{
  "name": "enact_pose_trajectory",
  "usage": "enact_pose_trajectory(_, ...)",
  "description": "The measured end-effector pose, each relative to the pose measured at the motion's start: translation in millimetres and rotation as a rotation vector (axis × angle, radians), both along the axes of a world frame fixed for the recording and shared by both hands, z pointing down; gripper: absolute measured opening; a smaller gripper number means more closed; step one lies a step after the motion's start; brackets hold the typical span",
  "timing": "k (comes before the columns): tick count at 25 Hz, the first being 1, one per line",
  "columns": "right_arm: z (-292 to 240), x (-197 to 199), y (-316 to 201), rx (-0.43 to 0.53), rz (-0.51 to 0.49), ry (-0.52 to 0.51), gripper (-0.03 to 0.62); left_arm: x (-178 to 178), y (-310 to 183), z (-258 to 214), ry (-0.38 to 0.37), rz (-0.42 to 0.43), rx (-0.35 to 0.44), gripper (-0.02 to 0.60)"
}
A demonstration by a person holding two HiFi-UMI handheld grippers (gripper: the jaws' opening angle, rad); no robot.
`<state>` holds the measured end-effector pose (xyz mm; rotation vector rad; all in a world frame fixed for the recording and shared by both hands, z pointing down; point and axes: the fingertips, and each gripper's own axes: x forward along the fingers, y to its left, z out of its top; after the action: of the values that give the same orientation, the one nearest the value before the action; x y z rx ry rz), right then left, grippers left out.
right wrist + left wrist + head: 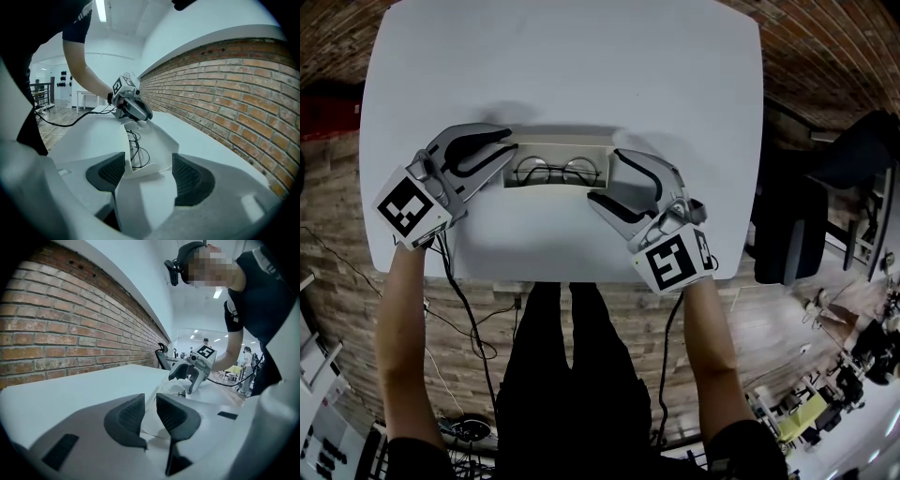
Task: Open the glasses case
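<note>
Though near the table front edge, open glasses case, wide tabletop beyond.

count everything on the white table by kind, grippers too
glasses case: 1
glasses: 1
grippers: 2, the left gripper and the right gripper
total: 4

Surface: white tabletop, rounded corners, brick wall behind far edge. Directly on it: 1 white glasses case, lying lengthwise L-R, approx ctr, nearer front edge than back. Case is open, wire-frame glasses inside, lenses facing up.
</note>
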<state>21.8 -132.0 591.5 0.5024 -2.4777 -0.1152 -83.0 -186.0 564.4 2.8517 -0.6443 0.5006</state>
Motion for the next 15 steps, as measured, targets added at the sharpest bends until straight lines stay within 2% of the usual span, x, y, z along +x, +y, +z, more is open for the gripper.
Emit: enact_pose_trajectory(15,-0.3,-1.6,1.6,0.002,-0.002,0.001,0.313,-2.3,-12.9,11.9,-0.086,-0.053,0.032,0.066)
